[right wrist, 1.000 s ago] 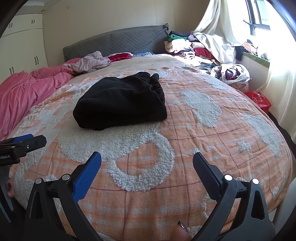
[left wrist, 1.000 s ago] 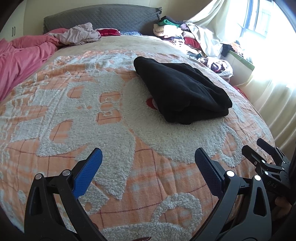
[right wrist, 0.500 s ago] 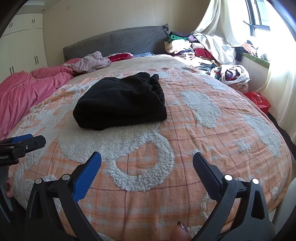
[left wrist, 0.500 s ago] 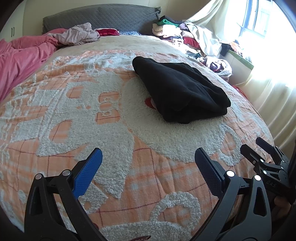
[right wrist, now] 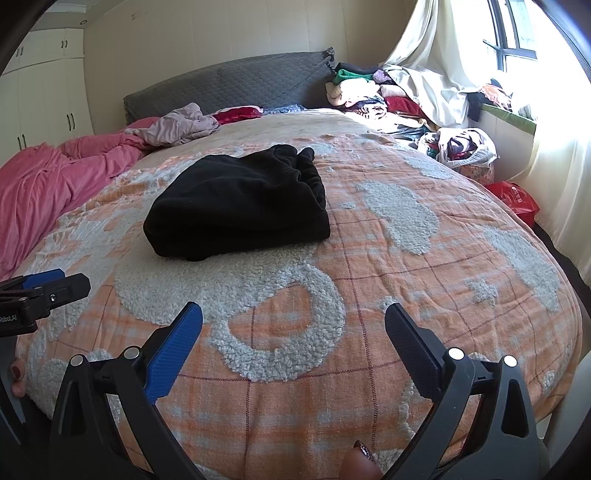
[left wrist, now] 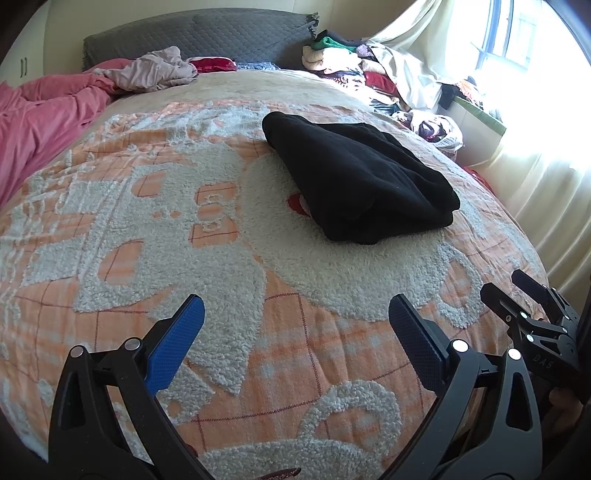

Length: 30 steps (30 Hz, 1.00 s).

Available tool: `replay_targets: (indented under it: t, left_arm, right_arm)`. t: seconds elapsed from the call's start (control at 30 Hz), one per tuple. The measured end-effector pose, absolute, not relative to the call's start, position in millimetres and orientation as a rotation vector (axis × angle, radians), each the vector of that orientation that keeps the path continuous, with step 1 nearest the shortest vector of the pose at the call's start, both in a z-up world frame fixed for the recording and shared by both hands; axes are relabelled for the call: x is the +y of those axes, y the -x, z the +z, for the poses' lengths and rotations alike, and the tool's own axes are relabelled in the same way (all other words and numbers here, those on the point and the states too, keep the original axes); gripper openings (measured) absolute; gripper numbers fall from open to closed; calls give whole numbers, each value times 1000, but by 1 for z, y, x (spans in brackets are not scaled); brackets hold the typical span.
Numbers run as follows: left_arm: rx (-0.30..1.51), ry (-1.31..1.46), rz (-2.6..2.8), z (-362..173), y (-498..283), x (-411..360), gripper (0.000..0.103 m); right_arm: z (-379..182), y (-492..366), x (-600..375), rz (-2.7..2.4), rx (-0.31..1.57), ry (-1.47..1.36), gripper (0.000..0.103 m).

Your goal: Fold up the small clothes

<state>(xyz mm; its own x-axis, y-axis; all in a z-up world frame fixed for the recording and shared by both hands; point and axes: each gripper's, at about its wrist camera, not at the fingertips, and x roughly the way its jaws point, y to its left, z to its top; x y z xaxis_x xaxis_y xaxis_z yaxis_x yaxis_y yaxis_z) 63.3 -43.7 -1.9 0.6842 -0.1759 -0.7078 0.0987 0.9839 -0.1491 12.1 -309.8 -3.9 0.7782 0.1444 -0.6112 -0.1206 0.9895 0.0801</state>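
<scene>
A black garment (left wrist: 360, 179) lies folded into a thick rectangle on the orange and white blanket (left wrist: 155, 229); it also shows in the right wrist view (right wrist: 240, 203). My left gripper (left wrist: 295, 314) is open and empty, hovering over the blanket's near edge, well short of the garment. My right gripper (right wrist: 293, 321) is open and empty, also near the foot of the bed. The right gripper shows at the right edge of the left wrist view (left wrist: 517, 291), and the left gripper's tip shows at the left edge of the right wrist view (right wrist: 55, 288).
A pink duvet (left wrist: 40, 122) lies along the bed's left side. A crumpled mauve cloth (left wrist: 151, 72) sits by the grey headboard (left wrist: 207, 35). A pile of clothes (right wrist: 373, 94) and a bag of clothes (right wrist: 461, 146) stand at the right under the curtain and window.
The left wrist view has shifted very slightly, so the garment sits a touch higher and left. Both grippers stay open and the garment has not moved.
</scene>
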Motion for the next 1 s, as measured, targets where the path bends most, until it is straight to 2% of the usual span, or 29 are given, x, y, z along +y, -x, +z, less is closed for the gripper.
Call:
replay_targets:
  t: [0.7, 0.87, 1.0]
  left_arm:
    - [824, 76, -150, -4, -60, -44, 94]
    - [823, 97, -101, 0, -61, -8, 94]
    - [879, 179, 66, -4, -76, 79, 94]
  right_arm:
    - [4, -9, -329, 45, 628, -92, 99]
    - [45, 18, -398, -209, 506, -203, 98]
    - [54, 48, -499, -512, 489, -282, 98]
